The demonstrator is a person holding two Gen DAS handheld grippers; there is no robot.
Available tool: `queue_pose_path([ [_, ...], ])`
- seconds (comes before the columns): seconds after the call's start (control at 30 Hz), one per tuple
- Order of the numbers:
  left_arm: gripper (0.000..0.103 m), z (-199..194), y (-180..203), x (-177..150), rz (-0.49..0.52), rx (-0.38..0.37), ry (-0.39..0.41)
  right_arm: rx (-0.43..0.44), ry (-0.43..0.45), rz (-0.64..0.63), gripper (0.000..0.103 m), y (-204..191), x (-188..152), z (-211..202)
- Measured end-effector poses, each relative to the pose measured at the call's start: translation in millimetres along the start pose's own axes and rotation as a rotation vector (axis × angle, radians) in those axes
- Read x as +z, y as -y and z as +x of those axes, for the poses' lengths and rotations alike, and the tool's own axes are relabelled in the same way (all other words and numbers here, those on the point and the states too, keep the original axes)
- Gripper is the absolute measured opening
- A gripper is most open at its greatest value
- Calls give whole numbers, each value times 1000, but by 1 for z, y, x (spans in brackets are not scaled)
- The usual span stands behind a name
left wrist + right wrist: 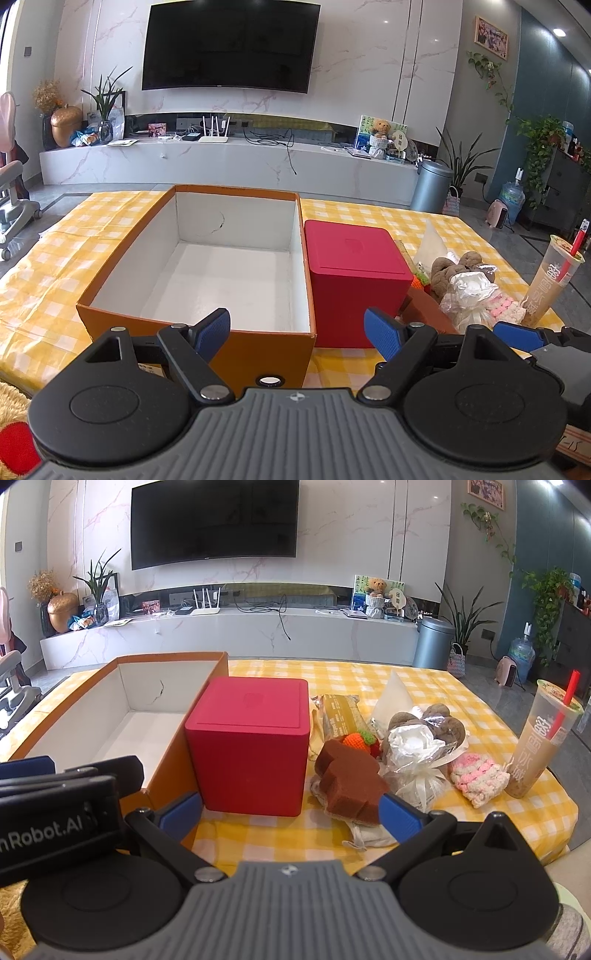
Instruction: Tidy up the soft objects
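Right wrist view alone shows the brown sponge (349,784) whole.

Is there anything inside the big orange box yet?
No. The left wrist view shows the orange box open, with only its bare white floor and walls inside; the soft items lie on the yellow checked tablecloth.

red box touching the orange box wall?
Touching. The right wrist view shows the red box pressed flush against the orange box wall, no tablecloth visible between them.
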State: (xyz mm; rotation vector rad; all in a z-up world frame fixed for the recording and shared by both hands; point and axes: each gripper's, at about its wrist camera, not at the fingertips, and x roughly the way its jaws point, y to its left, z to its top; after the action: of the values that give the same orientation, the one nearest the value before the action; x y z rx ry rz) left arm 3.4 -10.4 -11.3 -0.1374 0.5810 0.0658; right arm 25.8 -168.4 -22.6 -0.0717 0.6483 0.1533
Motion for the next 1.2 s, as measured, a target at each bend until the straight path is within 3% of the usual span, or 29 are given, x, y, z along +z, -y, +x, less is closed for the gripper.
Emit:
queue_pose_path([
  [0.2, 97, -3, 6, 1, 31, 14, 23, -43, 5, -35, 100, -2, 1, -2],
  [0.73, 96, -19, 32, 20, 83, 20, 77, -24, 8, 68, 100, 25, 9, -14],
  [0.83, 96, -17, 39, 28, 89, 6, 86, -55, -6, 90, 100, 45, 16, -12],
  [1.03, 97, 1, 63, 37, 110, -53, 57, -96, -118, 203, 100, 118, 57, 10],
  [1.2, 97, 26, 91, 33, 131, -99, 16, -120, -130, 310, 100, 170, 94, 33],
])
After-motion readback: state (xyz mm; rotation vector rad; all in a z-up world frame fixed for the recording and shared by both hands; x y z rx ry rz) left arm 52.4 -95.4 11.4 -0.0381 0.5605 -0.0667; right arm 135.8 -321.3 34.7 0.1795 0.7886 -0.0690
